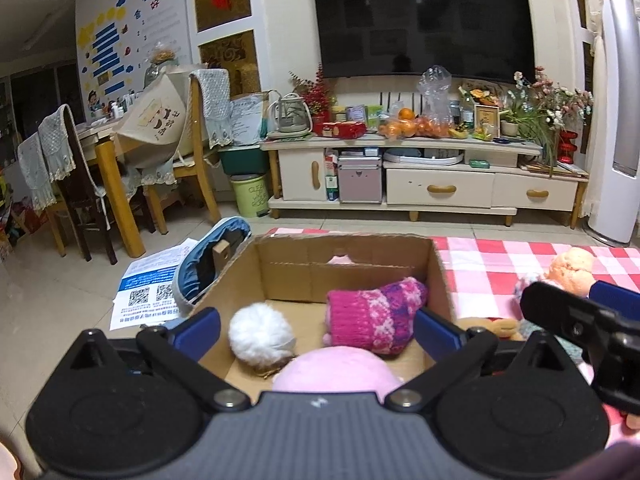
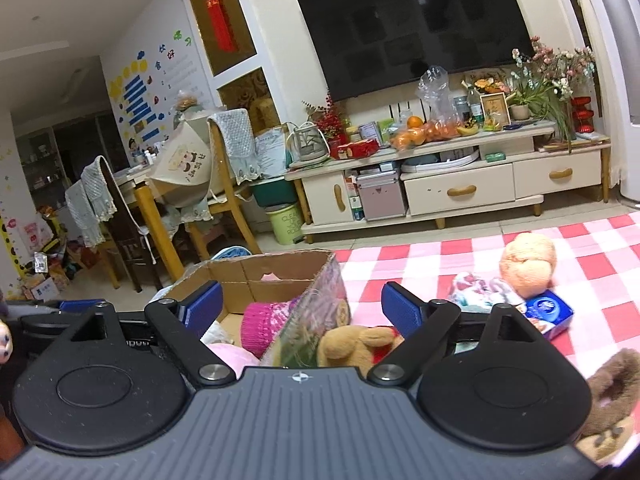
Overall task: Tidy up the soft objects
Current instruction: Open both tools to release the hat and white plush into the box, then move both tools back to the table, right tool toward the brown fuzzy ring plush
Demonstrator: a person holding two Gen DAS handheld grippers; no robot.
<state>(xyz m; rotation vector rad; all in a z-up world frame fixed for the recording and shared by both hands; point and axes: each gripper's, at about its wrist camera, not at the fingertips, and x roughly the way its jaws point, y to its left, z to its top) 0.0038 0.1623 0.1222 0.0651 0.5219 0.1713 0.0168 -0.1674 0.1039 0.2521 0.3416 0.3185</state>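
pink knitted hat (image 1: 374, 318) lies boxed between the wide-spread left hand-held gripper (image 1: 316, 326).

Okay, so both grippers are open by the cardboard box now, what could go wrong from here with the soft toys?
1. The cardboard box sits at the edge of the checked cloth; a nudge from the left gripper could push it off.
2. The tan plush lies tight against the box wall, so the right gripper may catch cardboard.
3. The blue packet beside the orange plush could get grabbed by mistake.

Dark wall-mounted television (image 1: 422, 20), cluttered cream TV cabinet (image 1: 424, 184), wooden dining chairs (image 1: 200, 140), pale tiled floor (image 1: 52, 300)
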